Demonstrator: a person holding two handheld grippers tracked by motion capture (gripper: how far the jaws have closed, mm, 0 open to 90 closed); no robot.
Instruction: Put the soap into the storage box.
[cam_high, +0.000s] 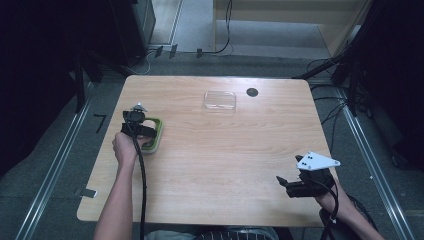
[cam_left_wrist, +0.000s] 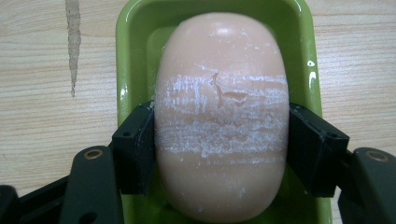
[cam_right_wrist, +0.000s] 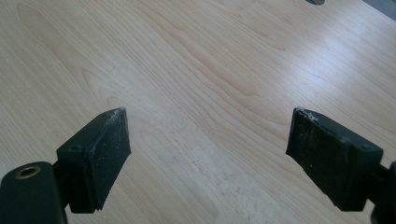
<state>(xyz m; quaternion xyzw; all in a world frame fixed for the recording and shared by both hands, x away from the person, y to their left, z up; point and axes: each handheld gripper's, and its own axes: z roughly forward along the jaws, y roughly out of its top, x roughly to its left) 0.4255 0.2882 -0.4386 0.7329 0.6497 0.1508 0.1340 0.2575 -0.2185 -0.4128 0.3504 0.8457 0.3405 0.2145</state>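
We see the left gripper (cam_left_wrist: 220, 135) clamped on a pink bar of soap (cam_left_wrist: 220, 116), its 2 black jaws pressing the bar's long sides. The soap lies in a green soap dish (cam_left_wrist: 135, 51) and carries a band of white scrape marks across its middle. In the high view the dish (cam_high: 158, 131) sits near the left edge of the wooden table (cam_high: 225, 160), about halfway along it, with the left gripper (cam_high: 134, 120) over it. The right gripper (cam_right_wrist: 208, 144) has its 2 jaws spread wide with nothing between them, above bare wood; in the high view it (cam_high: 286, 184) is near the table's front right corner, well apart from the dish. A clear plastic lid (cam_high: 219, 100) lies near the far edge, with a dark round grommet (cam_high: 252, 92) just beside it.
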